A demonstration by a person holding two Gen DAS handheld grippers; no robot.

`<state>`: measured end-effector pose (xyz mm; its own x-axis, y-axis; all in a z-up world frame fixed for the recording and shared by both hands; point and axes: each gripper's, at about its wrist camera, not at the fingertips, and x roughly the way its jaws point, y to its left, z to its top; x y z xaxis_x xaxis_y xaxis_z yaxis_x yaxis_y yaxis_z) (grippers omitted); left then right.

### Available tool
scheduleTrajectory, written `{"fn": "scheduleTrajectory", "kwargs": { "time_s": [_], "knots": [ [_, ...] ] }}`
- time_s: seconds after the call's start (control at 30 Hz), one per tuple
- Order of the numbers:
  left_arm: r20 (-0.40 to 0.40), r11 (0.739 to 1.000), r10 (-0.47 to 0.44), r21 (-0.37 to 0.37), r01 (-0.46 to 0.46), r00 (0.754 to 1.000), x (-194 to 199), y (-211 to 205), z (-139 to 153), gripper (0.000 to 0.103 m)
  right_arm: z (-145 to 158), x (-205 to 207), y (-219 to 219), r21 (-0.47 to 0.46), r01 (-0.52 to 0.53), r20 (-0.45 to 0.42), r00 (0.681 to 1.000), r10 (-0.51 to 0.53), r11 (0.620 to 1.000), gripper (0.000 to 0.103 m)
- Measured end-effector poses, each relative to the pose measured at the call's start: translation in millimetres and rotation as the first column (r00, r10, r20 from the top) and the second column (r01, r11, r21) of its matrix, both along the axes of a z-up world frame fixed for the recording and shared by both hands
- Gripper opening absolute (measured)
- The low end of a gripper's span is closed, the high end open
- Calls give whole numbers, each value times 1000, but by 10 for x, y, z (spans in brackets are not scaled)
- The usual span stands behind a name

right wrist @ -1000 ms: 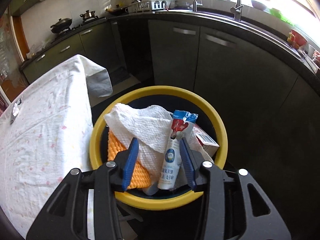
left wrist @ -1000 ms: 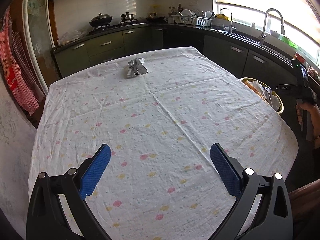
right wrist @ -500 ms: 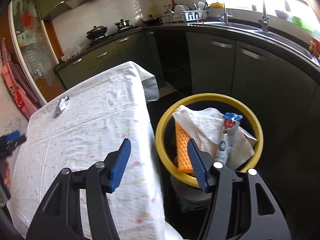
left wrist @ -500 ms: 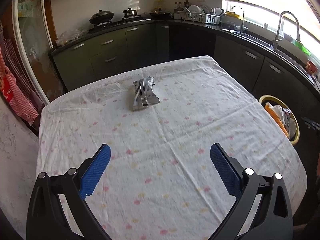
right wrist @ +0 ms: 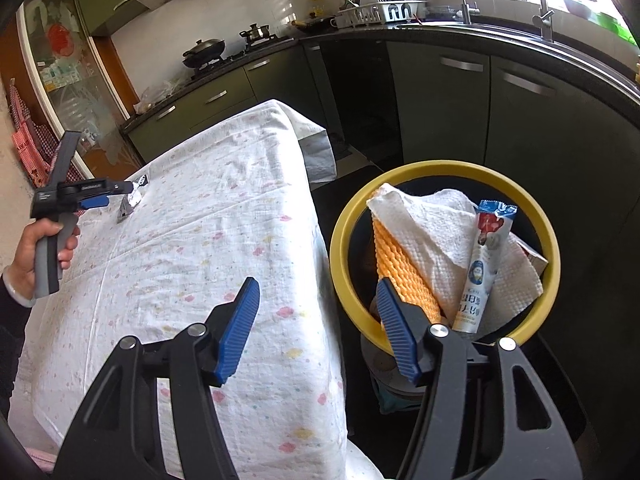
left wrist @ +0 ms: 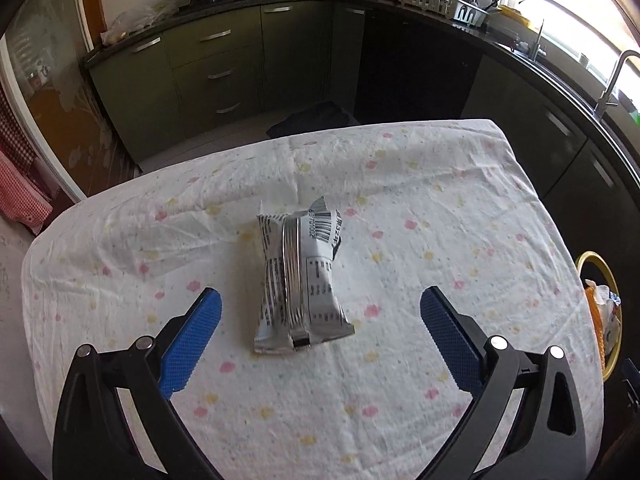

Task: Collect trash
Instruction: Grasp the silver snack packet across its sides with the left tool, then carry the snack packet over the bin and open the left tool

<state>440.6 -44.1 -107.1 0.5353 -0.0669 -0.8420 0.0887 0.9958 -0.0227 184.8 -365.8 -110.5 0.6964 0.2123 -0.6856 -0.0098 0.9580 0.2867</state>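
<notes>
Left wrist view — one silver wrapper (left wrist: 299, 280) on the tablecloth (left wrist: 440, 220), left hand-held gripper (left wrist: 320, 336) spread wide, empty.

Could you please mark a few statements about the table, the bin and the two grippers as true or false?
1. A silver wrapper lies on the tablecloth. True.
2. The left gripper is shut on the wrapper. False: its jaws stand wide open, the wrapper untouched ahead of them.
3. The yellow-rimmed bin holds a paper towel and a white tube packet. True.
4. The right gripper carries the tube packet. False: its jaws are open and empty, and the packet stands in the bin.
5. The bin stands on the table. False: it stands beside it, lower down.
</notes>
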Motion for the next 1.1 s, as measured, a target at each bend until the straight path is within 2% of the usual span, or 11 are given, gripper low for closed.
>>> {"fn": "scheduleTrajectory", "kwargs": {
  "time_s": [0.13,0.4,0.47,0.5,0.6,0.83,1.0,1.1],
  "knots": [
    [-17,1000,0,25,0,1000,141,-55,-82,96,-36,12,-12,10,-2,-6,1000,2,1000,58],
    [-67,999,54,10,-53,996,273,15,-217,61,-52,14,-36,18,-1,-8,1000,1,1000,58],
    [-78,998,60,-4,-61,995,288,60,-237,47,-48,12,-32,20,-5,-7,1000,5,1000,58],
    [-74,998,61,-3,-62,995,284,82,-235,45,-44,9,-27,19,-6,-6,1000,6,1000,58],
    [-71,999,38,-15,-39,997,252,99,-214,40,-30,0,-17,18,-11,-3,1000,11,1000,58],
    [10,998,-68,14,68,998,-100,-112,34,37,8,-22,29,17,-25,5,1000,25,1000,58],
    [49,984,-180,19,179,983,-477,-484,274,37,52,-70,-28,19,-16,21,1000,16,1000,58],
    [59,964,-264,1,265,963,-724,-858,458,37,98,-147,-153,19,14,38,999,-14,1000,58]
  ]
}}
